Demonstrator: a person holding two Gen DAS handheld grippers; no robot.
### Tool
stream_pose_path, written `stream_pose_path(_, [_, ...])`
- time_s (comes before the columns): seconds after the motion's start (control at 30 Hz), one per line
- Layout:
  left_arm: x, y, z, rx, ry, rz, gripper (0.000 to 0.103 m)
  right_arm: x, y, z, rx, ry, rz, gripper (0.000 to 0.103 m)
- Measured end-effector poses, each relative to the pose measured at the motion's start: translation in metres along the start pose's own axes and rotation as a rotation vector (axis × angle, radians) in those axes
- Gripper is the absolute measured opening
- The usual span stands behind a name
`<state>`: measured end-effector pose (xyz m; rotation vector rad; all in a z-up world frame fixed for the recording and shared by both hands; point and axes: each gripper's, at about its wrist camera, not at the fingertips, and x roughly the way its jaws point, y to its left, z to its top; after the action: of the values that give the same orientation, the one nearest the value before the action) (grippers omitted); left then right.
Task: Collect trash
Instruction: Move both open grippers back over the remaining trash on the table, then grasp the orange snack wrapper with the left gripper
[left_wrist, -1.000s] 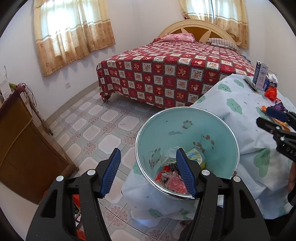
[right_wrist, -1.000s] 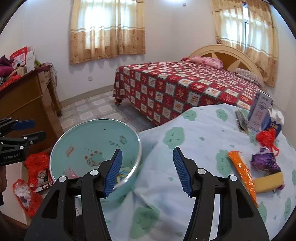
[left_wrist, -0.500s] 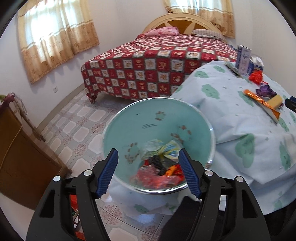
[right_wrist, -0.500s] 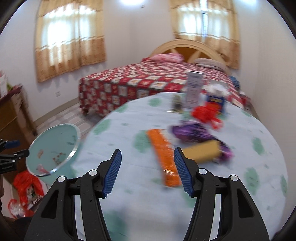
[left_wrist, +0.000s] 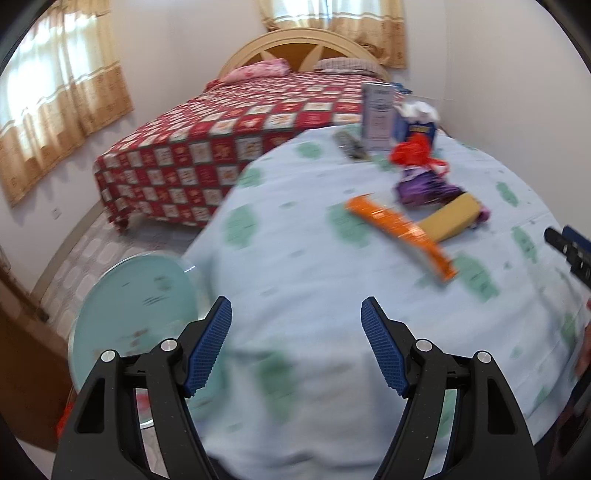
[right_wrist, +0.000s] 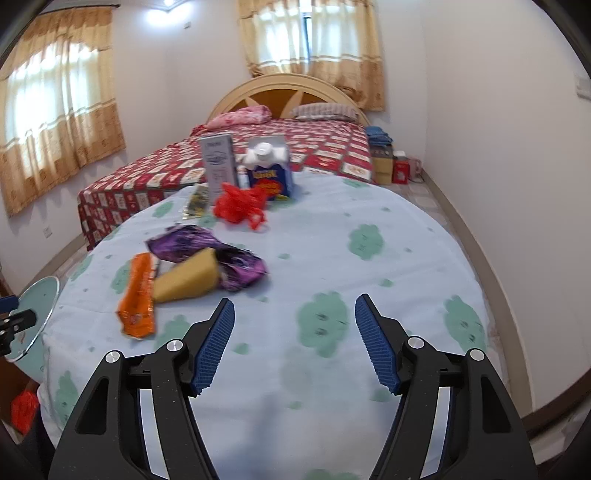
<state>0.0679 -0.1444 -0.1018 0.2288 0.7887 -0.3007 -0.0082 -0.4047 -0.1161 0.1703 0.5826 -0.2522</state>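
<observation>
Trash lies on a round table with a light blue cloth (right_wrist: 332, 258): an orange wrapper (right_wrist: 138, 295), a yellow block (right_wrist: 188, 278), a purple wrapper (right_wrist: 221, 258) and a red plastic bag (right_wrist: 238, 206). The same pieces show in the left wrist view: orange wrapper (left_wrist: 402, 230), yellow block (left_wrist: 448, 219), purple wrapper (left_wrist: 424, 186), red bag (left_wrist: 412, 153). A teal trash bin (left_wrist: 136, 306) stands at the table's left edge. My left gripper (left_wrist: 295, 347) is open and empty above the table's near edge. My right gripper (right_wrist: 293, 343) is open and empty, near the wrappers.
A white carton (right_wrist: 219, 164) and a blue box with a white bottle (right_wrist: 269, 171) stand at the table's far side. A bed with a red patterned cover (right_wrist: 258, 155) lies behind. A wooden cabinet (left_wrist: 22, 354) stands left of the bin.
Both grippers swung from the bin toward the table. The left view turned right, so the bin slid to its lower left. The right gripper came closer over the wrappers.
</observation>
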Motion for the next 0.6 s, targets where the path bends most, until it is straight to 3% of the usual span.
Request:
stream_pose_path(0.27, [0.037, -0.078, 0.032, 0.044, 0.037, -0.023, 0.072, -0.004, -0.044, -0.005, 0.069, -0.035, -0.046, 0.071])
stream_pose_path(0.5, [0.069, -0.101, 0.03, 0.063, 0.102, 0.003, 0.071, -0.01, -0.068, -0.012, 0.129, -0.061, -0.033, 0.073])
stream_pose_path(0.6, [0.073, -0.101, 0.026, 0.067, 0.122, -0.016, 0.056, -0.009, -0.07, -0.014, 0.144, -0.059, -0.017, 0.074])
